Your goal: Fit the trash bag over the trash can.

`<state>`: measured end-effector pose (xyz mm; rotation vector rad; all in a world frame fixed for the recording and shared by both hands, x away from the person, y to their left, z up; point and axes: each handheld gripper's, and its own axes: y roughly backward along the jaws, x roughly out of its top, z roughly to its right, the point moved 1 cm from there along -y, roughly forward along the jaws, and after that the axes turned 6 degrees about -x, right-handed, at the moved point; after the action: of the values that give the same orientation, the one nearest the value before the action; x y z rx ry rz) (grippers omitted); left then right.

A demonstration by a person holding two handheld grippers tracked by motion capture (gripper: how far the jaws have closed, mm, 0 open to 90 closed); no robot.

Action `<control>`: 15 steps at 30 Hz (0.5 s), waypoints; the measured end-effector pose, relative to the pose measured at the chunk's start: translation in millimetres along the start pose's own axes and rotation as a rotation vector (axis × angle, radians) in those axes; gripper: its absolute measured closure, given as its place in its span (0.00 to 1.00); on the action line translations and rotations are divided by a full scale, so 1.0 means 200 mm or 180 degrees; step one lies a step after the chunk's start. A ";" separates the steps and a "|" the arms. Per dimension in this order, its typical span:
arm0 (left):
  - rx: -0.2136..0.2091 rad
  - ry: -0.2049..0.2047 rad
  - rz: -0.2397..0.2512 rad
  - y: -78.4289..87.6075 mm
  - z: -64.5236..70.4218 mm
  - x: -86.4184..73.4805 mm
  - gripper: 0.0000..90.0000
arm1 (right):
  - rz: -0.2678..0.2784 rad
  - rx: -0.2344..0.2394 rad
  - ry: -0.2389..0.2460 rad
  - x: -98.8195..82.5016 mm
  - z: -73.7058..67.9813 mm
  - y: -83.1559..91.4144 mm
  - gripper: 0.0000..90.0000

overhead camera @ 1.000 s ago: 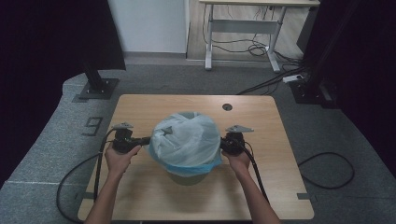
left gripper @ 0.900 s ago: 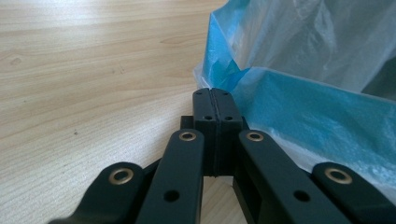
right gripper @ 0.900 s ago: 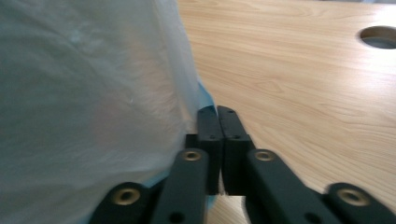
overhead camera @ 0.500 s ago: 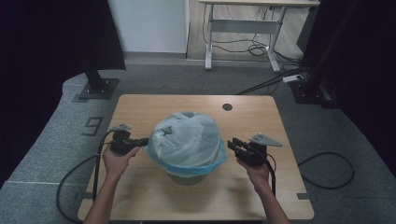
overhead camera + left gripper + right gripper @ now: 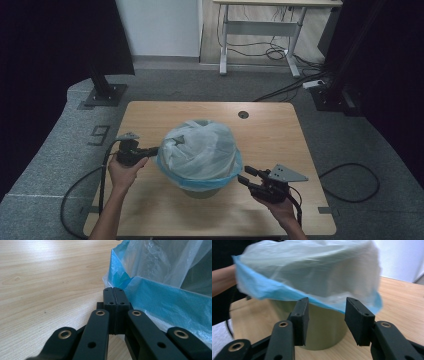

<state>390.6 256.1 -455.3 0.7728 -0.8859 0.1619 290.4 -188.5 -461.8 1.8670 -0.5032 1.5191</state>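
A round olive bin [image 5: 202,191] stands mid-table, lined with a pale blue plastic bag [image 5: 200,150] whose film bunches over the top and folds down around the rim. My left gripper [image 5: 152,149] is at the bag's left side. Its jaws are shut and the bag's blue hem [image 5: 120,281] runs into the tips of the left gripper [image 5: 115,293]. My right gripper [image 5: 246,175] hovers off the bin's front right, apart from it. Its jaws have just been opening, with nothing between them. In the right gripper view the right gripper [image 5: 325,312] faces the bin [image 5: 324,330] and the bag [image 5: 312,272].
The wooden table [image 5: 280,135] has a cable hole [image 5: 243,114] at its back. A forearm [image 5: 222,280] reaches in behind the bin. Cables trail off the table's front corners. Black stands [image 5: 102,92] and a desk frame [image 5: 260,30] are on the floor beyond.
The right gripper has let go of the bag's right side, drawn away toward the front right of the table, and opened its jaws. The left gripper has stayed put.
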 end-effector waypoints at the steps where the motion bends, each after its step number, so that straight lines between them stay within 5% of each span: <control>1: -0.0002 0.0000 -0.0002 0.00 0.00 0.00 1.00 | 0.0010 0.0058 0.0032 0.00 -0.02 0.00 0.57; 15: -0.0038 -0.0003 -0.0025 -0.02 0.00 0.00 1.00 | -0.0017 0.0236 0.0379 0.08 -0.10 -0.08 0.48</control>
<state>392.0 252.9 -456.5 0.7652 -0.8838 0.1490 290.5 -161.2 -447.9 1.8183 -0.3916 1.6543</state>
